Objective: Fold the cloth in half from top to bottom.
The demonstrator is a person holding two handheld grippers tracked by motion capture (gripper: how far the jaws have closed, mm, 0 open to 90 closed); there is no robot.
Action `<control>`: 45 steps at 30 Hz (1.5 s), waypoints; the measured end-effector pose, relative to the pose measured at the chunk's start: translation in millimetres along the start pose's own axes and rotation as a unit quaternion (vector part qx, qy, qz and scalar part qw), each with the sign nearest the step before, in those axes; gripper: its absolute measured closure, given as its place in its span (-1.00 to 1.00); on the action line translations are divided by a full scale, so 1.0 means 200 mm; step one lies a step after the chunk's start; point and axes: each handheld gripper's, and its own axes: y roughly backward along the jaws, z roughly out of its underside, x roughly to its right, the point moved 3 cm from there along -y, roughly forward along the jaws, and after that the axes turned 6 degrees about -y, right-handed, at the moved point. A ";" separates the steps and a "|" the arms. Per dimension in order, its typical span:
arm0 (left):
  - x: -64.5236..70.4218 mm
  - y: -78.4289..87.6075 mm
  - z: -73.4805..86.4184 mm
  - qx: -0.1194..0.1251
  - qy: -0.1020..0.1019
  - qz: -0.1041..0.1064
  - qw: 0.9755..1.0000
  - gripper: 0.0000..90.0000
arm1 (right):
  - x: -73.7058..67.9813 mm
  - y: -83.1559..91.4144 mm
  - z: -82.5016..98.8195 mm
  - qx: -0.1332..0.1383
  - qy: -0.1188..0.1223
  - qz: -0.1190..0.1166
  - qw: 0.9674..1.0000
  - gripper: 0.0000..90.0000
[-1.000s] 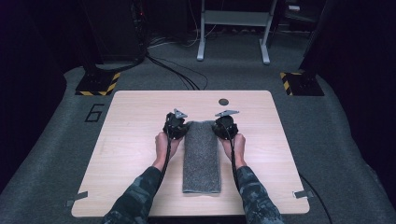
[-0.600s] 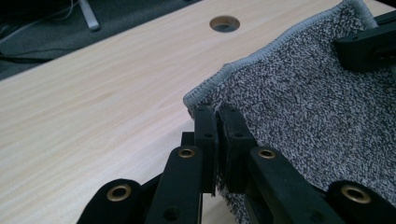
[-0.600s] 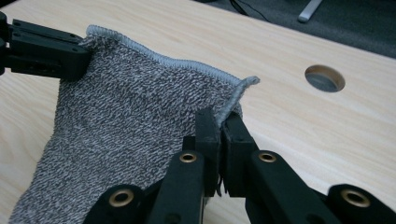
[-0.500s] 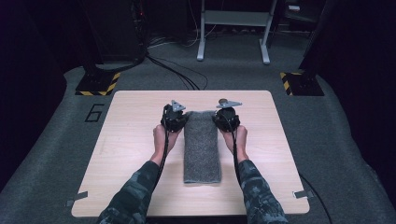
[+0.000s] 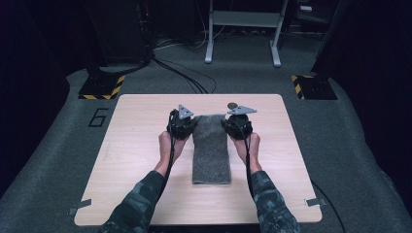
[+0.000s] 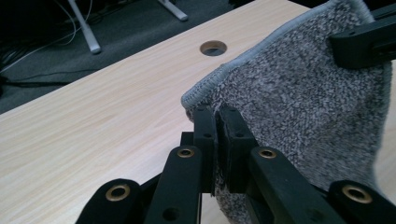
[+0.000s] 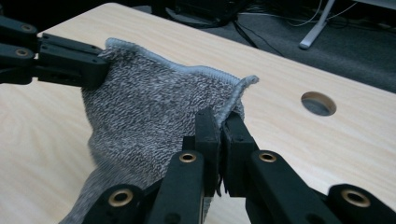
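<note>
towel [image 5: 211,145] far corners pinched: left claw [image 6: 217,140], right claw [image 7: 219,140] both clamped.

We see a pale wood-grain table [image 5: 145,194] sitting on grey carpet [image 5: 48,160], with a round hole [image 5: 232,105] near its far edge, just past the claws. Beyond the claws, the room goes pretty dark. There's a white metal stand [image 5: 241,29] back there, black cables [image 5: 184,77] snaking across the floor, and yellow-black striped bases [image 5: 102,86] off both far corners. A "6" [image 5: 98,117] is marked on the carpet, out left of the claws.
</note>
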 end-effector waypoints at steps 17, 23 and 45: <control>0.13 0.05 0.14 -0.006 -0.005 0.034 0.999 0.89 | -0.03 0.09 0.21 -0.009 0.006 -0.018 1.000 0.93; 0.19 0.07 0.20 -0.019 -0.013 0.046 0.999 0.88 | -0.05 0.11 0.29 -0.013 0.010 -0.023 1.000 0.92; 0.30 0.07 0.41 -0.056 -0.003 0.077 0.995 0.85 | -0.11 0.12 0.53 -0.055 0.030 -0.037 0.997 0.91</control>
